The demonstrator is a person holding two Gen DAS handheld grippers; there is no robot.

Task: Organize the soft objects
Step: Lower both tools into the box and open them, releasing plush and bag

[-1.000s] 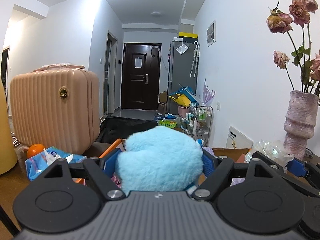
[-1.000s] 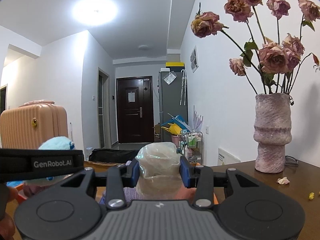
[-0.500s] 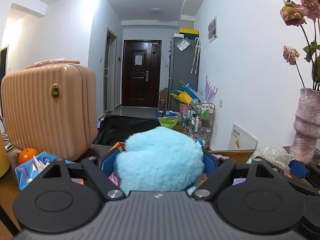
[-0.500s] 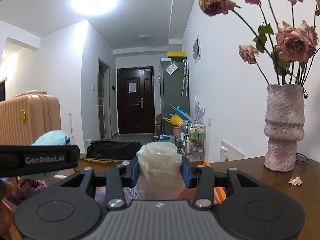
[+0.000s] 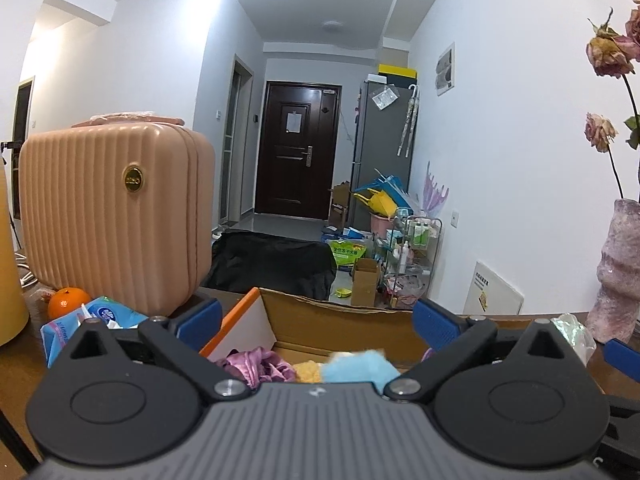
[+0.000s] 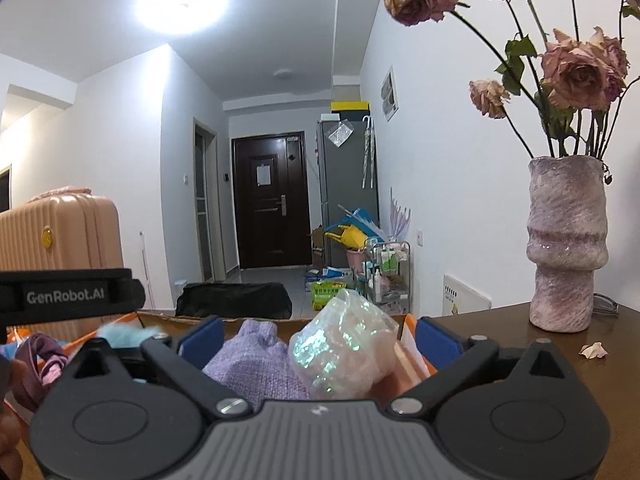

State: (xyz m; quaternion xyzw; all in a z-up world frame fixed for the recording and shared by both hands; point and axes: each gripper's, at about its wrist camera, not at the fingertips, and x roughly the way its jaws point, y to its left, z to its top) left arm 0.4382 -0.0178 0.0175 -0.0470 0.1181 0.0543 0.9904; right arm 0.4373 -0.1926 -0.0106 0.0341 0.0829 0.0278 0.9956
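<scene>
From my left camera, the left gripper [image 5: 316, 318] has its jaws opening wide, nothing pinched; the blue plush [image 5: 358, 366] sits down in the cardboard box [image 5: 344, 326]. Right camera: right gripper [image 6: 318, 338] is opening too, shiny bag [image 6: 344, 350] loose between the fingers, over that box.

The bench [image 6: 624, 364] is of dark brown wood. On it stands an open cardboard box [image 5: 344, 322] with an orange and white flap on its left side. Left of the box lies a blue pack of tissues [image 5: 86, 320], and an orange [image 5: 66, 301] is just behind this pack. A pink ribbed suitcase [image 5: 112, 216] stands upright behind them, near the far edge. On the right side of the bench a pale purple vase [image 6: 566, 246] stands upright, well apart from the box. A fallen petal [image 6: 594, 350] lies near its foot.
</scene>
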